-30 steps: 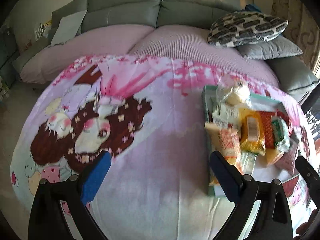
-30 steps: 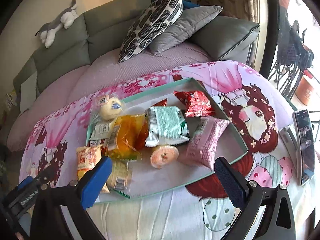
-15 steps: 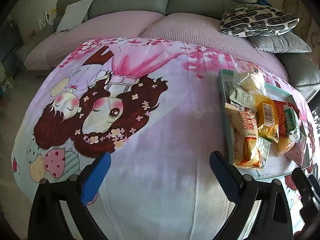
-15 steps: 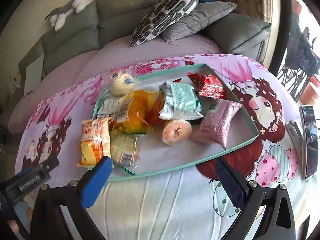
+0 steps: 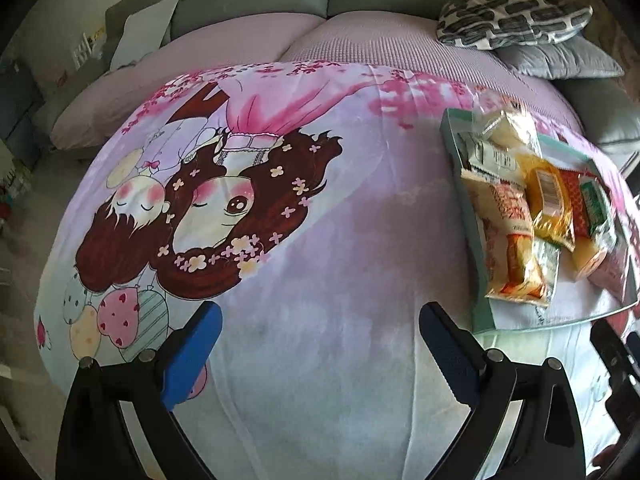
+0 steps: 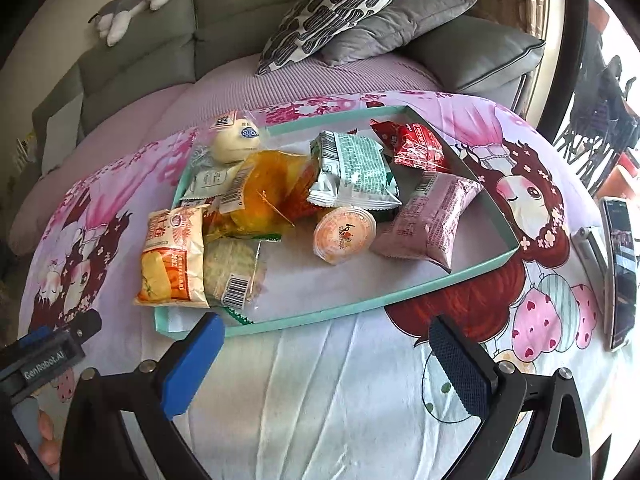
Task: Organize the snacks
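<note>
A shallow teal tray [image 6: 408, 298] on the cartoon-print cloth holds several snack packs: an orange-and-white chip bag [image 6: 172, 256], a yellow pack [image 6: 260, 196], a green-and-white pack [image 6: 354, 170], a red pack [image 6: 416, 146], a pink pack [image 6: 434, 220], a jelly cup [image 6: 345, 234] and a round bun [image 6: 236, 140]. My right gripper [image 6: 326, 356] is open and empty, just in front of the tray. My left gripper [image 5: 320, 344] is open and empty over bare cloth, left of the tray [image 5: 480, 300].
A phone [image 6: 620, 268] and a silver object [image 6: 592, 244] lie at the cloth's right edge. A grey sofa [image 6: 140, 56] with patterned [image 6: 332, 4] and grey cushions [image 6: 392, 24] stands behind. The left gripper's body [image 6: 40, 356] shows at lower left.
Both grippers have pulled back from the tray and stayed open. The tray now sits farther right in the left wrist view. The snacks have not moved.
</note>
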